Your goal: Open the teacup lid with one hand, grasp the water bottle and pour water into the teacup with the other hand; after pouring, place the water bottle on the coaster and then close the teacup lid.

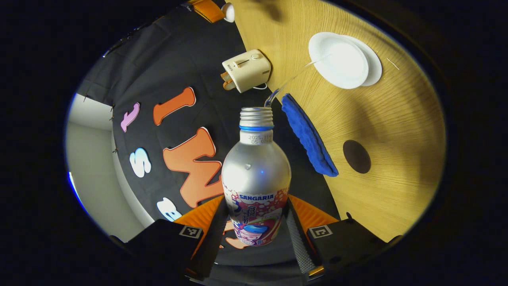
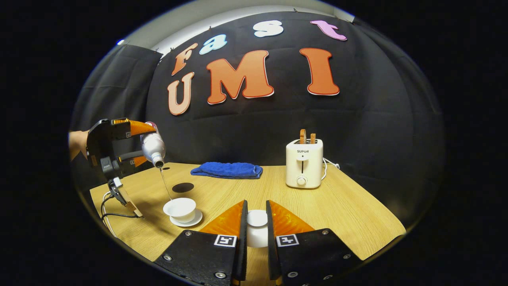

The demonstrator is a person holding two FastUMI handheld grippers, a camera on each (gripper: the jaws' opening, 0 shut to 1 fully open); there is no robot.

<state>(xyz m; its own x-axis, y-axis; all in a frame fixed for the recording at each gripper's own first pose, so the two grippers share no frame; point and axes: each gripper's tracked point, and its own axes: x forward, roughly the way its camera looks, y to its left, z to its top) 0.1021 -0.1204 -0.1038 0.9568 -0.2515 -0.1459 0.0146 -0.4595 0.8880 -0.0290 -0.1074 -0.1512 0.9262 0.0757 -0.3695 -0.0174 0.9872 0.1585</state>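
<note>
The left gripper [image 1: 256,234] has its fingers squeezed around the fat lower part of the shiny silver metal bottle [image 1: 256,174], tipped over the white teacup [image 2: 180,207] on its saucer. A thin stream of water [image 2: 165,183] runs into the cup. The bottle looks smooth and slippery, so low on its wide body seems the best hold. The right gripper [image 2: 256,226] pinches the small white lid [image 2: 256,218], which looks easy to break. The dark round coaster [image 2: 183,187] lies close behind the cup. The blue folded cloth [image 2: 227,170] and cream toaster [image 2: 304,163] sit well apart on the wooden worktop [image 2: 341,214].
</note>
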